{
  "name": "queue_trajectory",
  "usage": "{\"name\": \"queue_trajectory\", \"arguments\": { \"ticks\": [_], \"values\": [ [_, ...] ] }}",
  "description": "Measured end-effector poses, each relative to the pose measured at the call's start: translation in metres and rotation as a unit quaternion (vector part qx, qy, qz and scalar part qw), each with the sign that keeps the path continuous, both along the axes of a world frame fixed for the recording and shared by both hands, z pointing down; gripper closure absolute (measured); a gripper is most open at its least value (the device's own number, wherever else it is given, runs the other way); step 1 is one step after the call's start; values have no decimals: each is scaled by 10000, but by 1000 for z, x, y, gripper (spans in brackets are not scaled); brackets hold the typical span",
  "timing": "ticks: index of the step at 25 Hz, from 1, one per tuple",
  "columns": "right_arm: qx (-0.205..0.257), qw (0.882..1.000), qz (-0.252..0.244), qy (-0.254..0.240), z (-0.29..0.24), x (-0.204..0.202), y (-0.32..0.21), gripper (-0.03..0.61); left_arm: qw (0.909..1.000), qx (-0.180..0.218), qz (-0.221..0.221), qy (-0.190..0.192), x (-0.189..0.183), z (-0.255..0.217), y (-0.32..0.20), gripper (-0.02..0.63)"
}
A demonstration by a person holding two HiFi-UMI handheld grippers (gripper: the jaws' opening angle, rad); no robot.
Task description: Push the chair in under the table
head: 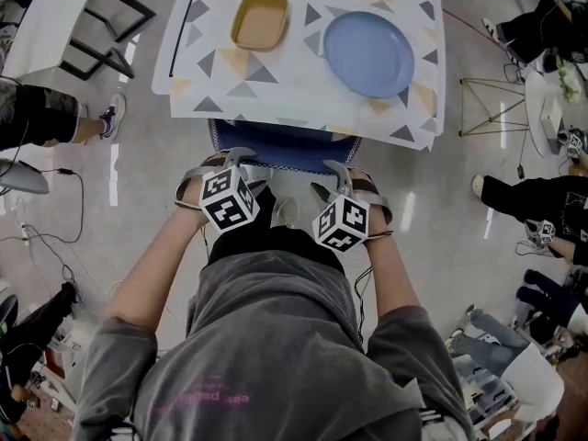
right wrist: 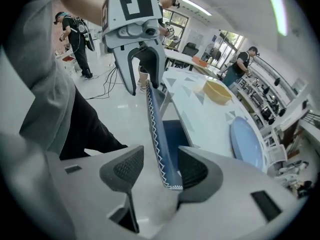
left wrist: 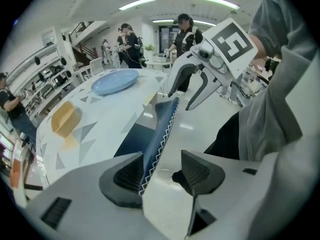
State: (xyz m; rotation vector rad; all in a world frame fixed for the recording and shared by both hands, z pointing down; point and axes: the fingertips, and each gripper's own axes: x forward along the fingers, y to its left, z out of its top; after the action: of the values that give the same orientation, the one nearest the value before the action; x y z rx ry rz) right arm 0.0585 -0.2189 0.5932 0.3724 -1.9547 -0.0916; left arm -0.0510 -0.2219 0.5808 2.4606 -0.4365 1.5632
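The chair's blue back (head: pixel 285 147), edged with white zigzag stitching, stands right at the near edge of the table (head: pixel 303 90), which wears a triangle-patterned cloth. My left gripper (head: pixel 230 160) hovers over the back's left end and my right gripper (head: pixel 333 178) over its right end. In the left gripper view the jaws (left wrist: pixel 160 171) stand open with the chair back (left wrist: pixel 162 129) between them, close to the left pad. The right gripper view shows open jaws (right wrist: pixel 160 169) astride the same back (right wrist: pixel 156 134), which lies near the right pad. Each view also shows the other gripper (left wrist: pixel 181 96) (right wrist: pixel 142 86) further along the back.
A blue plate (head: pixel 369 53) and a yellow dish (head: pixel 260 21) sit on the table. A white side table (head: pixel 55 16) stands at the far left and a gold wire stand (head: pixel 487 108) at the right. People stand and sit around, and cables (head: pixel 55 246) run over the glossy floor.
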Motion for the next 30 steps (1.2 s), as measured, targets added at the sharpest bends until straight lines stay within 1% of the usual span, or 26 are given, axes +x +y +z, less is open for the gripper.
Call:
{"name": "queue_trajectory", "arguments": {
  "ticks": [2, 6, 10, 13, 16, 20, 23, 26, 30],
  "values": [
    [130, 9997, 118, -174, -13, 2, -1, 380, 9994, 68, -292, 150, 0, -11, -1, 383],
    [384, 9977, 317, -464, -39, 8, -1, 381, 9965, 197, -741, 345, 0, -30, -1, 388],
    [562, 9944, 499, -738, -63, 17, 1, 382, 9912, 458, -1118, 535, 4, -54, 0, 413],
    [688, 9894, 744, -1038, -82, 24, -1, 382, 9839, 579, -1489, 797, 8, -71, 0, 430],
    [790, 9831, 974, -1335, -98, 29, -6, 382, 9773, 659, -1764, 968, 10, -84, -1, 443],
    [936, 9771, 1101, -1560, -114, 32, -13, 383, 9648, 870, -2128, 1275, 11, -100, -8, 477],
    [1059, 9729, 1197, -1673, -124, 31, -17, 383, 9554, 1051, -2335, 1473, 6, -112, -16, 498],
    [1142, 9672, 1356, -1818, -136, 28, -23, 383, 9457, 1113, -2535, 1703, -1, -122, -26, 505],
    [1242, 9599, 1585, -1950, -152, 22, -29, 385, 9363, 1307, -2602, 1961, -10, -141, -36, 515]
  ]
}}
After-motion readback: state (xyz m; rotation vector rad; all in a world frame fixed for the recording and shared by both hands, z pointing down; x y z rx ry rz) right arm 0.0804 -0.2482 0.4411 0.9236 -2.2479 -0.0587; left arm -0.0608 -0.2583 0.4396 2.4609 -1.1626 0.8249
